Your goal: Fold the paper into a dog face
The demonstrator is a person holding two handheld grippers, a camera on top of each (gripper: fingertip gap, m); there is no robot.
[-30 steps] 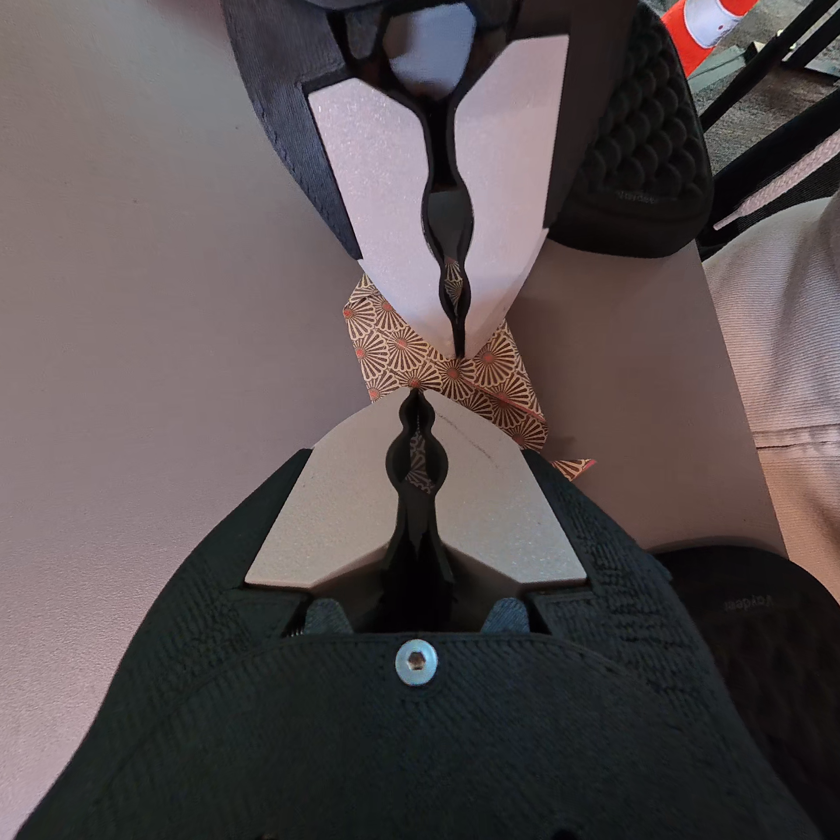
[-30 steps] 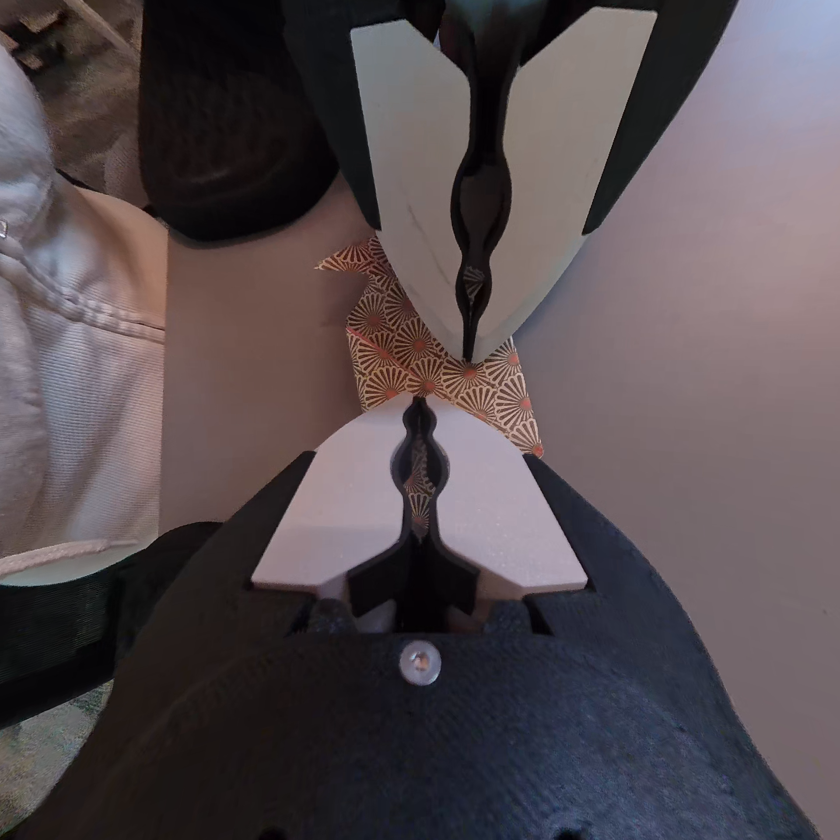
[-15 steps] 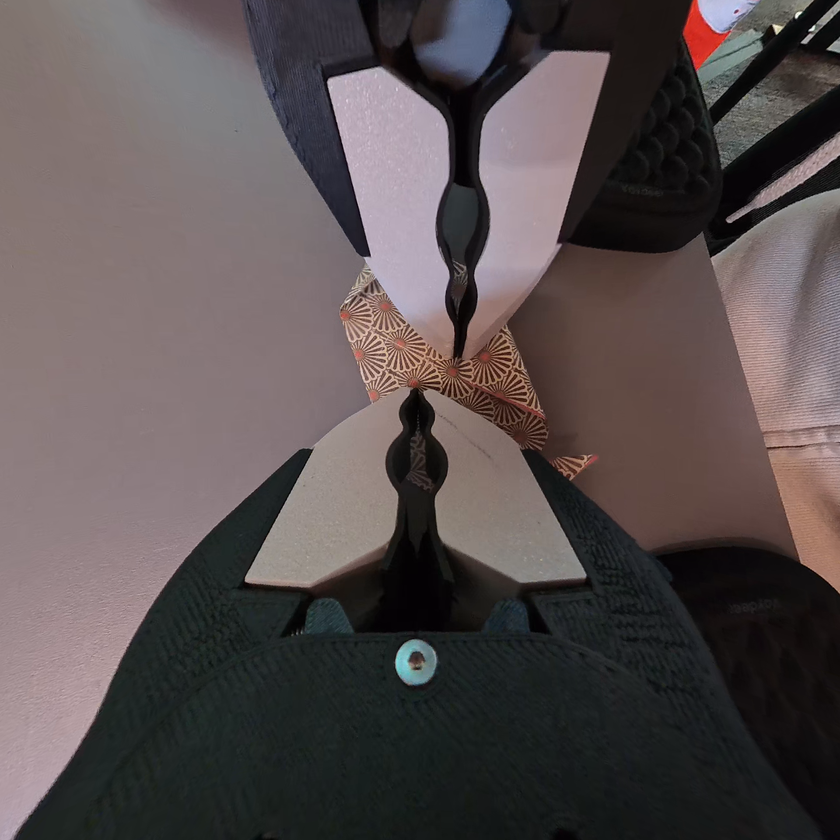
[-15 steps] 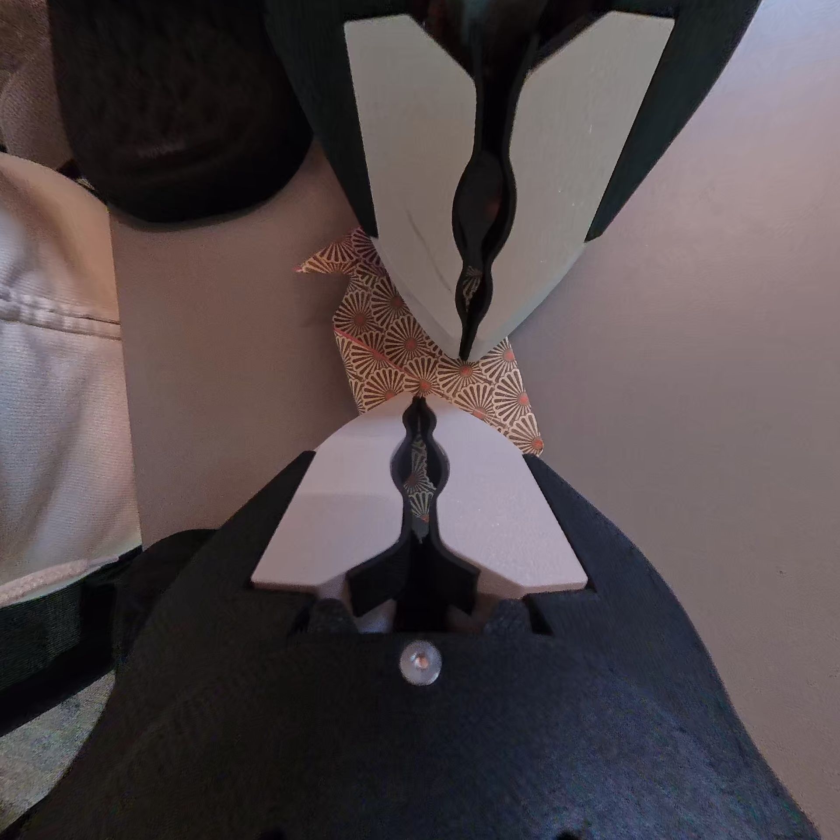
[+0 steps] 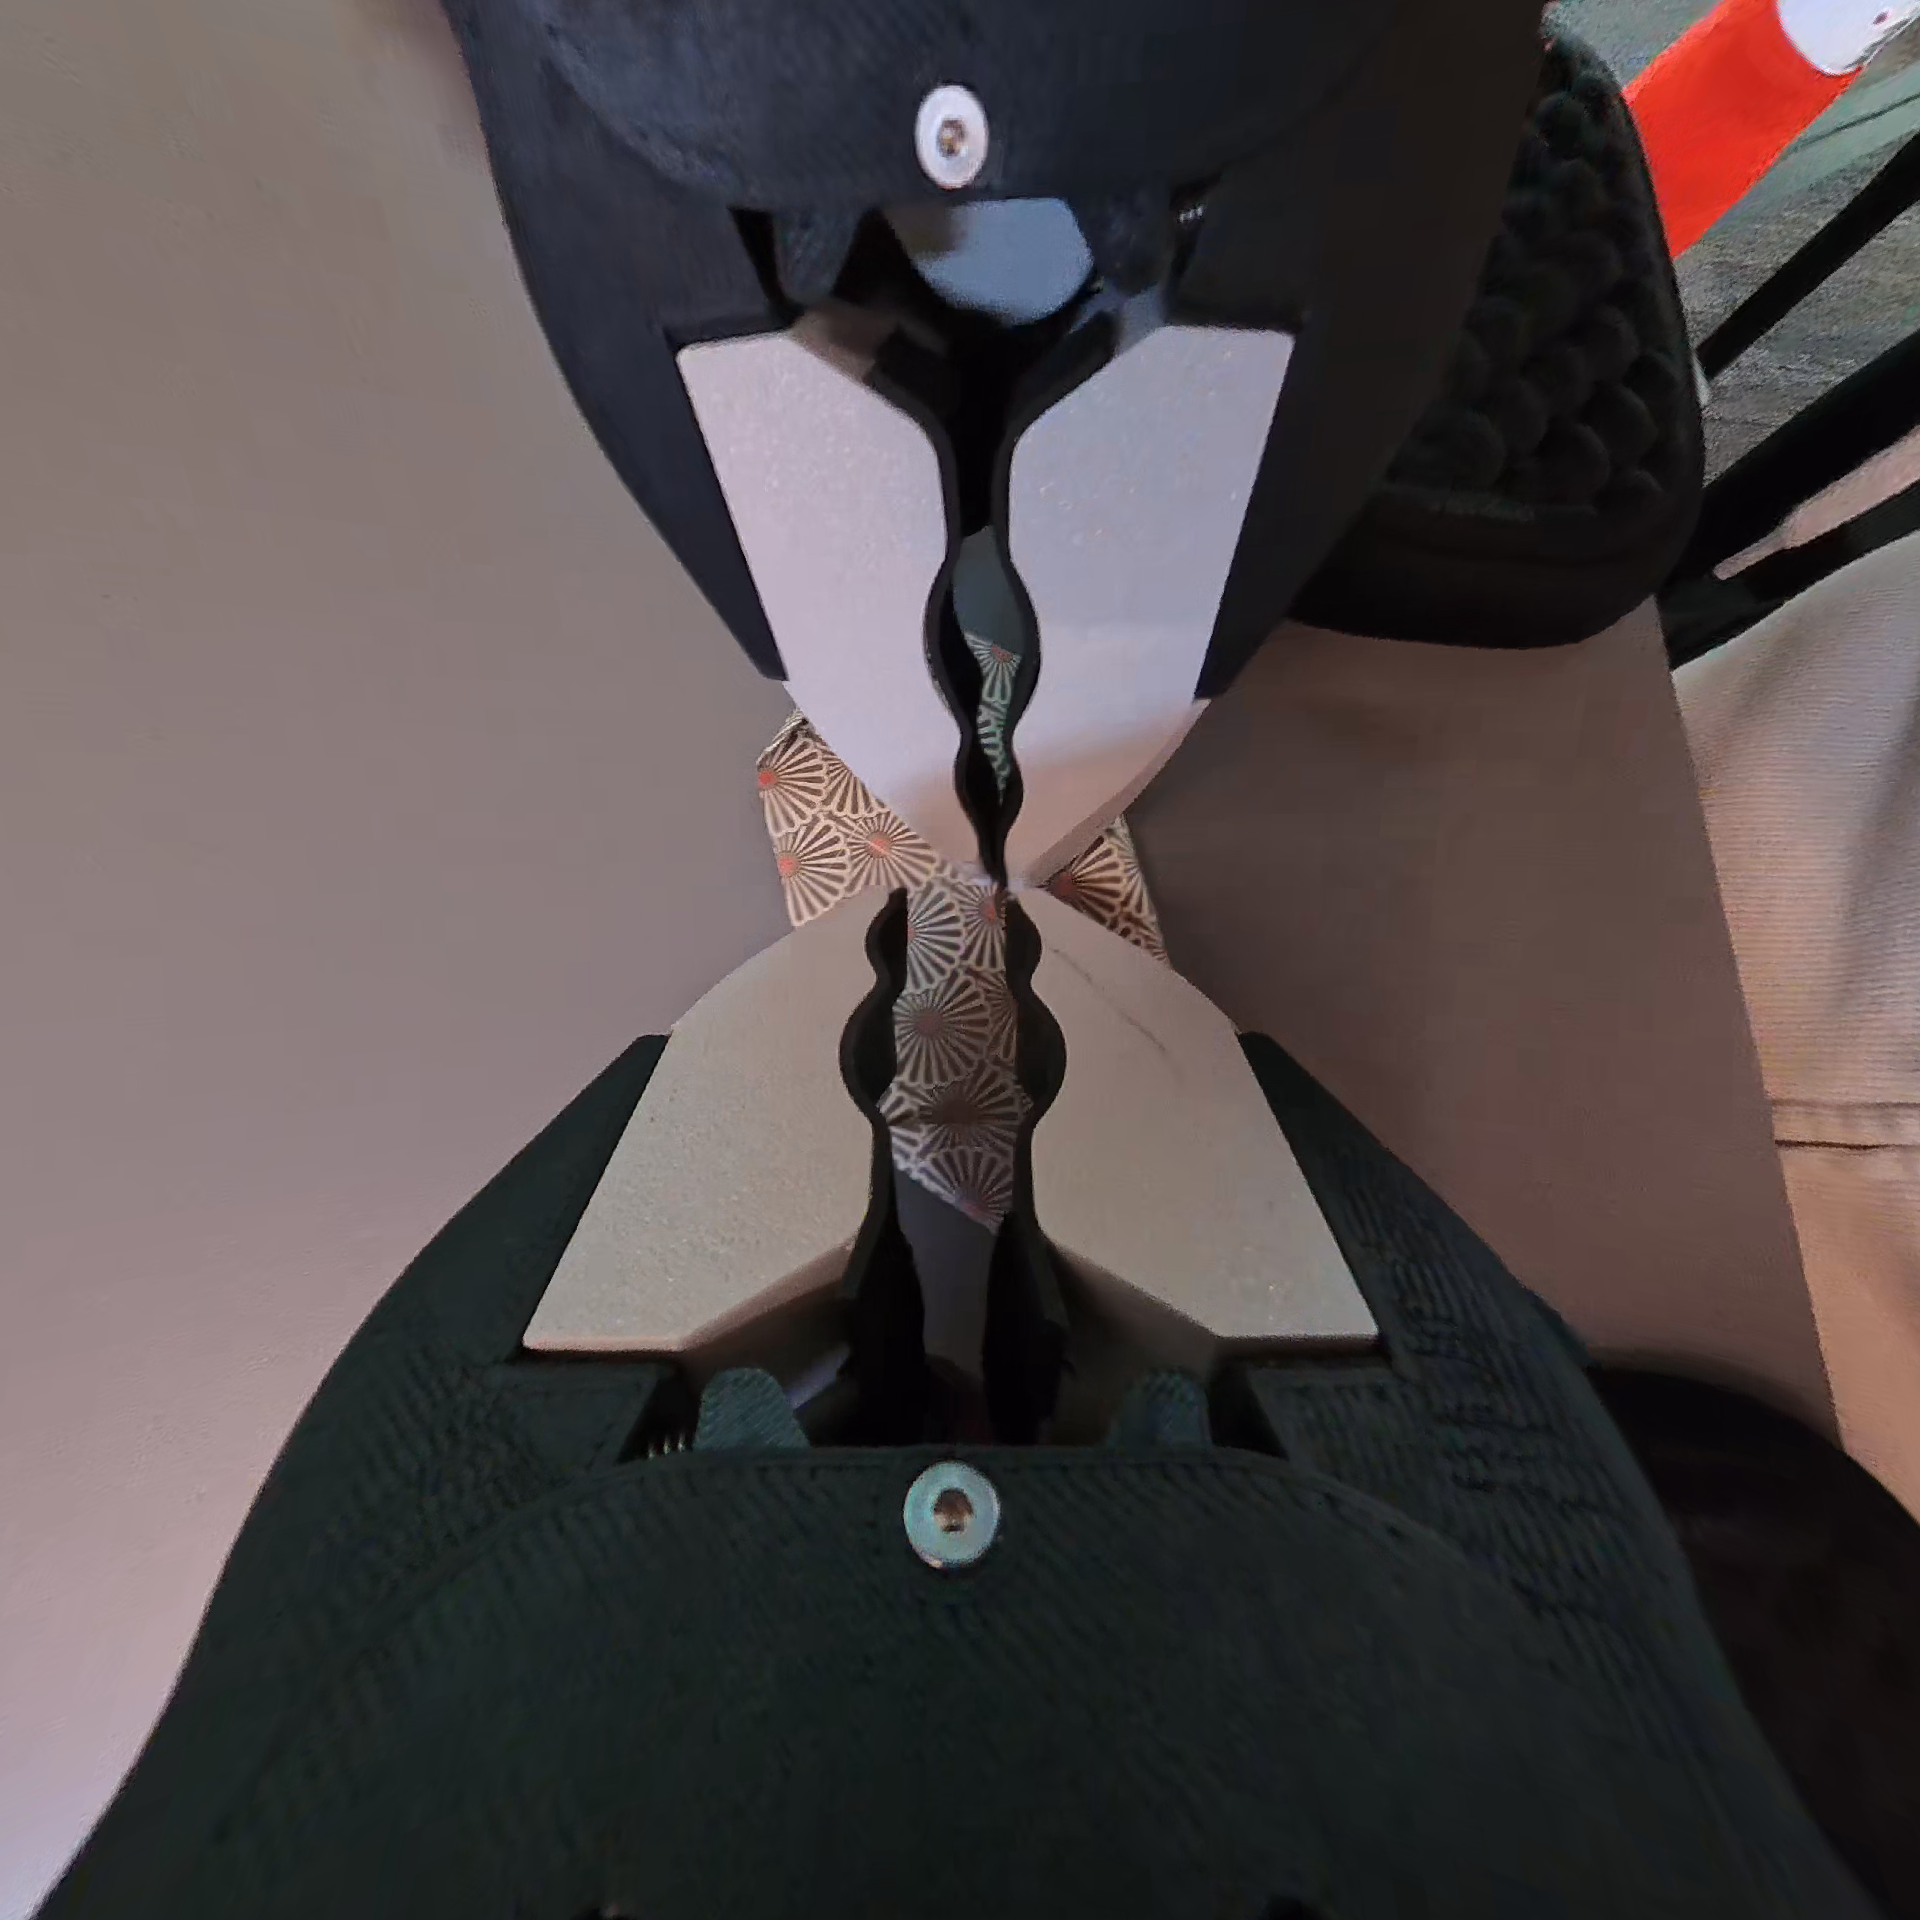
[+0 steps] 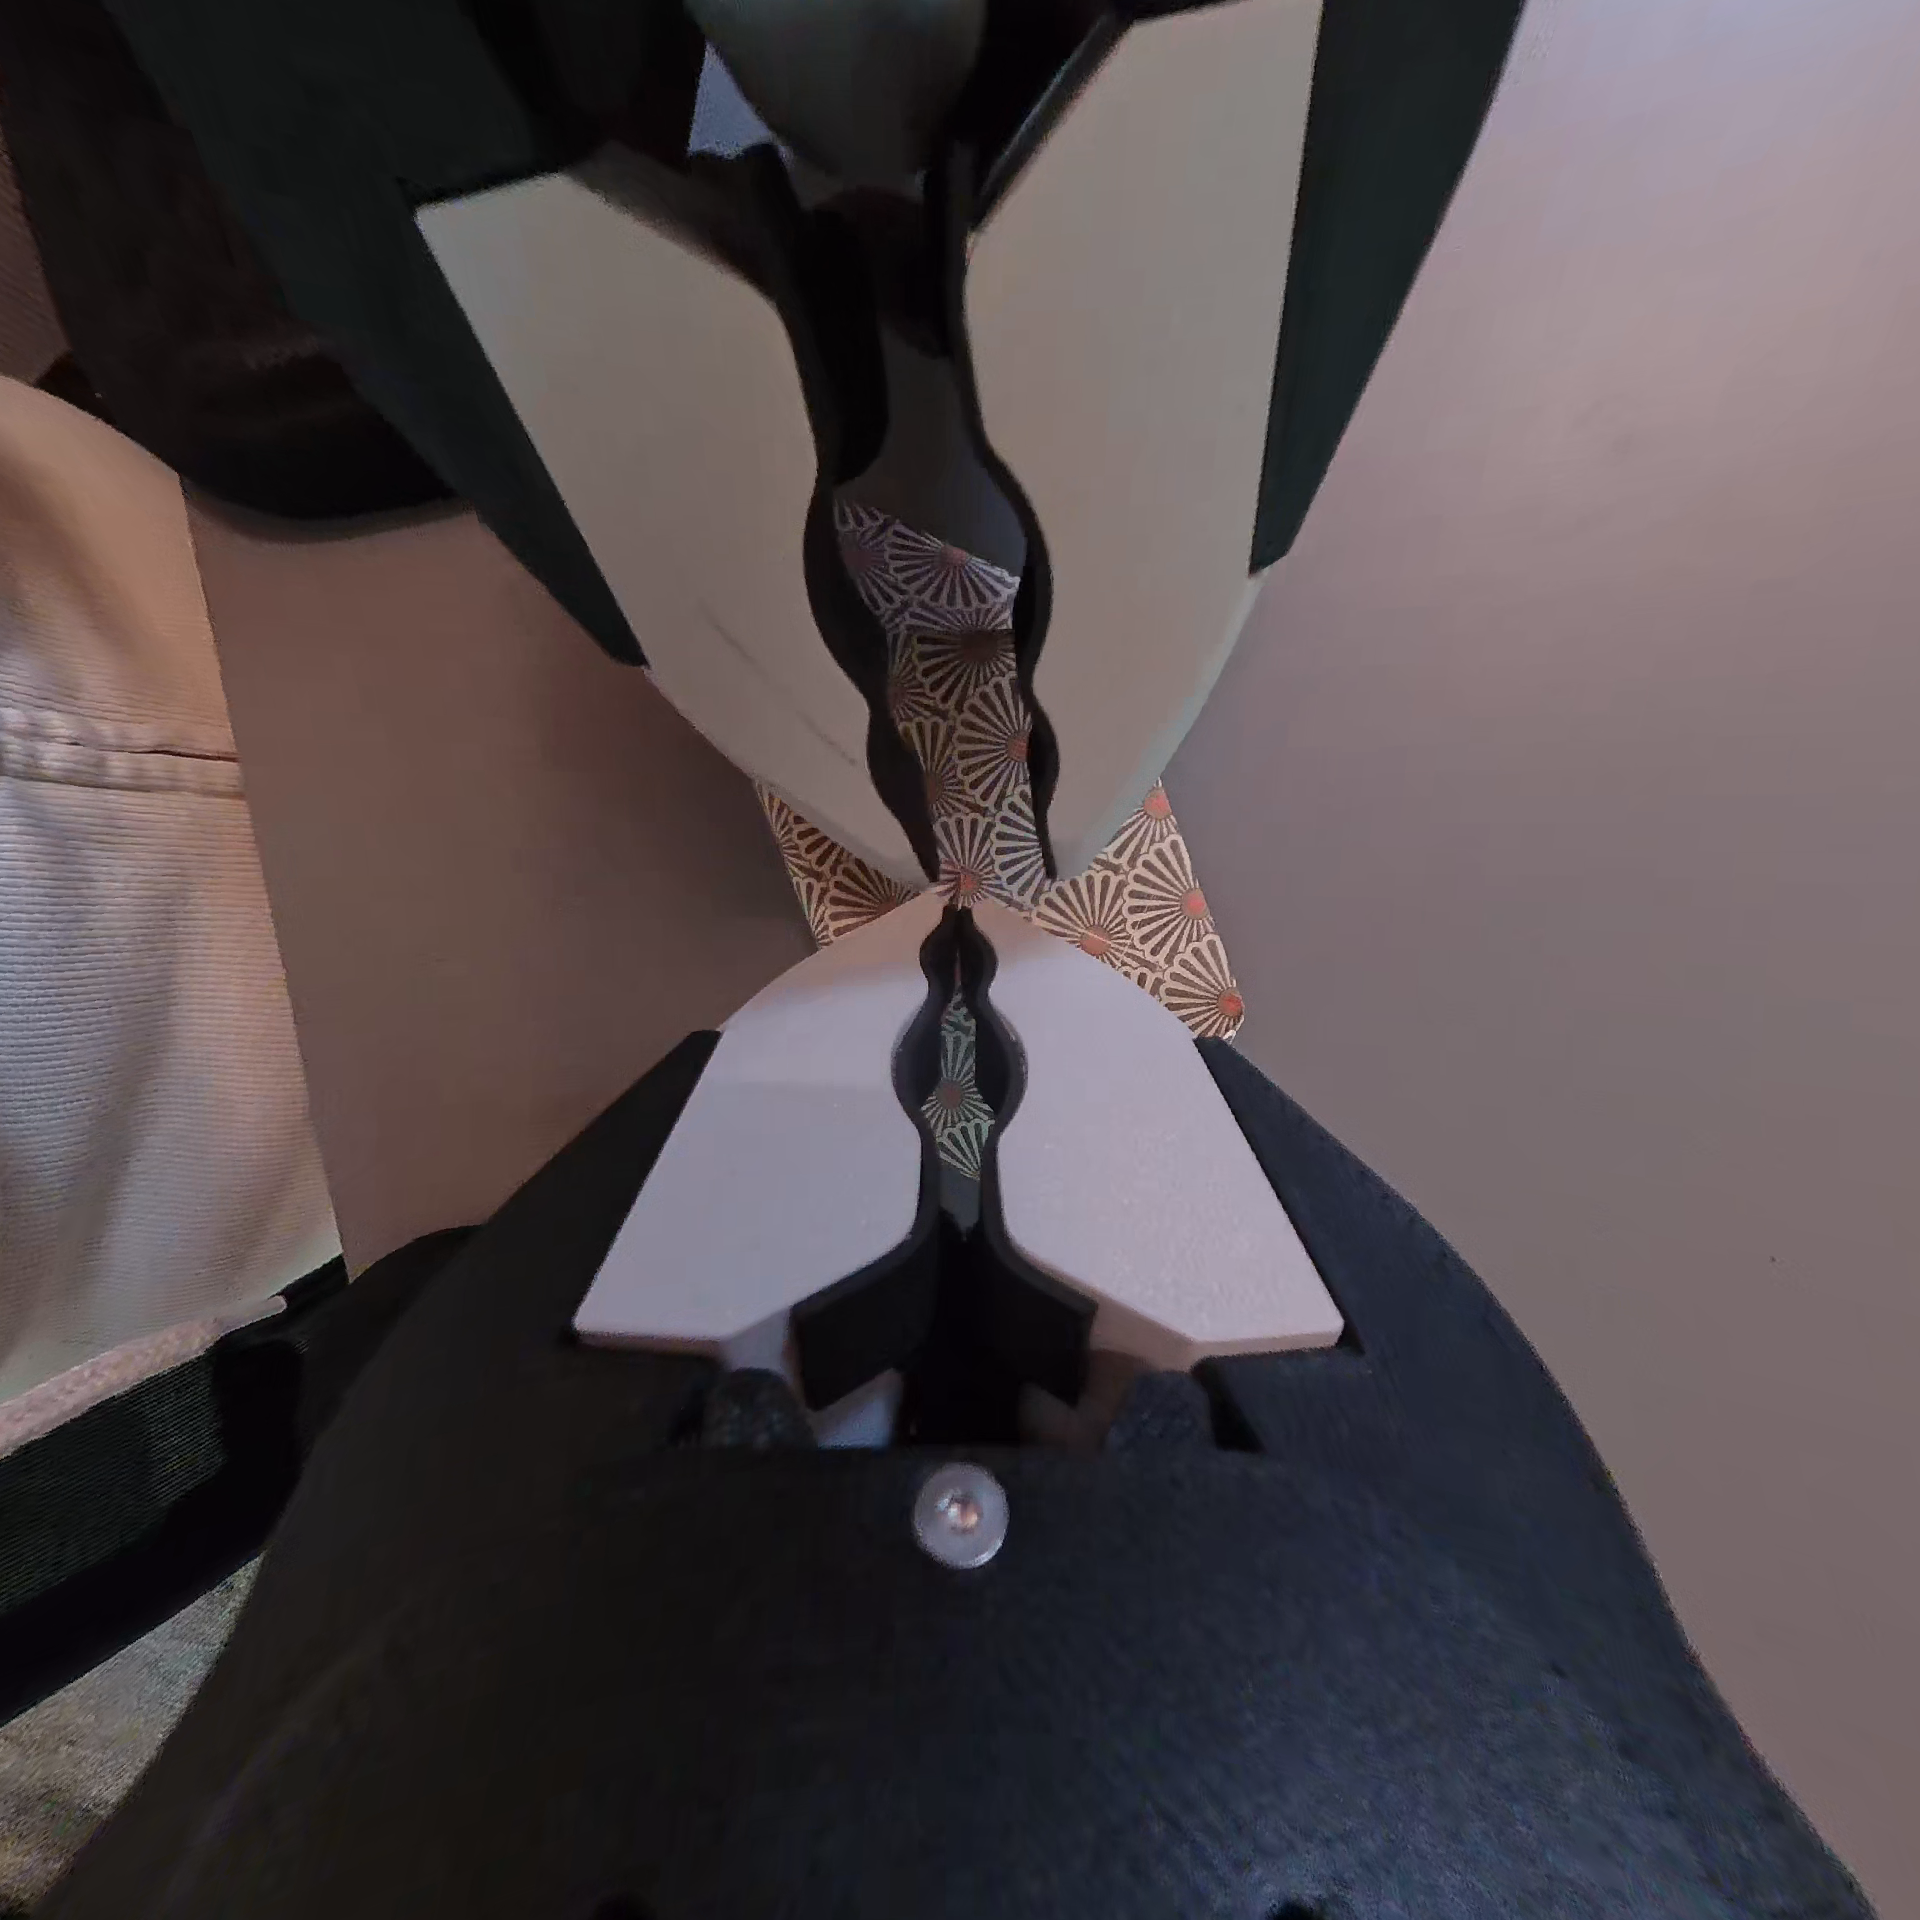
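The table (image 5: 312, 727) is filling the left of the left wrist view, pale and matte. At centre, the left gripper (image 5: 956, 914) is reaching up from the bottom edge, its jaws parted by a narrow wavy gap; the patterned paper (image 5: 961, 1049) is showing through that gap, lying under or between the fingers — whether they are actually pinching it I cannot tell. Facing it from above, the right gripper (image 5: 987, 873) is pointing down with its jaws nearly closed, a sliver of paper showing in its slit, and the two sets of tips are almost touching over the sheet. To the right, a person's light trouser leg (image 5: 1787, 935) is sitting beside the table edge, with an orange-and-white cone (image 5: 1756, 114) in the top corner.

In the right wrist view, the trouser leg (image 6: 114, 935) is lying at the left. At centre, the right gripper (image 6: 961, 914) is rising from the bottom, tips drawn close together — paper (image 6: 1143, 914) is visible in the slit behind them. The left gripper (image 6: 987, 862) is coming down from the top, slightly more open, with the paper under its tips and spreading out to the right onto the table (image 6: 1610, 831).
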